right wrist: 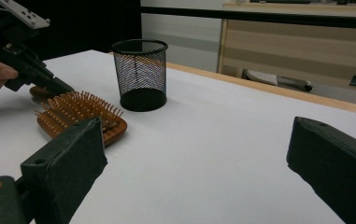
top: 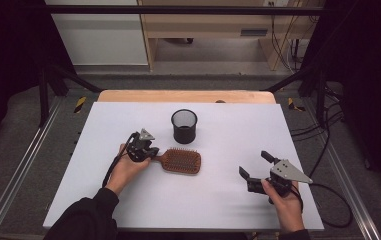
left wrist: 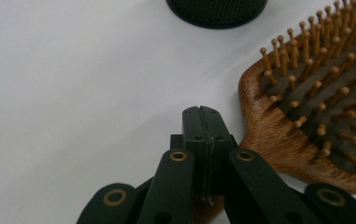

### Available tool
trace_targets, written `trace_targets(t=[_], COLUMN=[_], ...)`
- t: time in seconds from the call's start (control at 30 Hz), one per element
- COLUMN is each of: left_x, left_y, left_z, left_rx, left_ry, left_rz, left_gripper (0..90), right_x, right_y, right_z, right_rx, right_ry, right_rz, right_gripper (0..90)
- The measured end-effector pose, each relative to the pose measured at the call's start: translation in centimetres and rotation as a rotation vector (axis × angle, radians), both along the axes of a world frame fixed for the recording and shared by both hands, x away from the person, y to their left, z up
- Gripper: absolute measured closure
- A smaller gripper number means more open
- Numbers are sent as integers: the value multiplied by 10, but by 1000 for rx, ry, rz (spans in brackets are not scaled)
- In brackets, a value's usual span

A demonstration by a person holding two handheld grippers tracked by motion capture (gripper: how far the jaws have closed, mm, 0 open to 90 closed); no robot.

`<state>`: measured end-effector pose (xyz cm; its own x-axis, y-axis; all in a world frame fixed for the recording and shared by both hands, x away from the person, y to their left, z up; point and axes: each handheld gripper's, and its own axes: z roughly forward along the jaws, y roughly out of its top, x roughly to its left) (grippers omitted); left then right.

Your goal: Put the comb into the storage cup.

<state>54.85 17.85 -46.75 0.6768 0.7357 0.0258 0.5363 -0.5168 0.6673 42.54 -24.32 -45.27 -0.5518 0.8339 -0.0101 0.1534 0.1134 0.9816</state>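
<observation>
A wooden paddle hairbrush (top: 180,161) lies bristles-up near the middle of the white table (top: 143,205), its handle pointing left. My left gripper (top: 151,152) sits over that handle. In the left gripper view its jaws (left wrist: 200,109) are pressed together with no gap, and the brown handle shows beneath them beside the brush head (left wrist: 316,116). A black mesh cup (top: 184,126) stands upright just behind the brush. My right gripper (top: 253,163) rests near the front right, open with nothing between its jaws (right wrist: 194,144). It faces the brush (right wrist: 80,114) and the cup (right wrist: 139,74).
A wooden strip (top: 185,96) runs along the table's far edge. Metal frame rails (top: 23,160) flank both sides, and cables (top: 328,145) trail on the floor at the right. White surface stretches between my two grippers.
</observation>
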Motion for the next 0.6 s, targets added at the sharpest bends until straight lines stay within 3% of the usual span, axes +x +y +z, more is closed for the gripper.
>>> trace_targets(t=[0.33, 0.6], left_x=[-14, -28], left_y=[3, 2], left_z=[2, 2], left_rx=[-13, 11], left_ry=[7, 18], left_rz=[-7, -35], left_gripper=[900, 900], right_x=[0, 0], right_y=[0, 1], right_z=[0, -1], right_rx=[1, 2], right_ry=[3, 6], right_rz=[-1, 5], right_gripper=[45, 45])
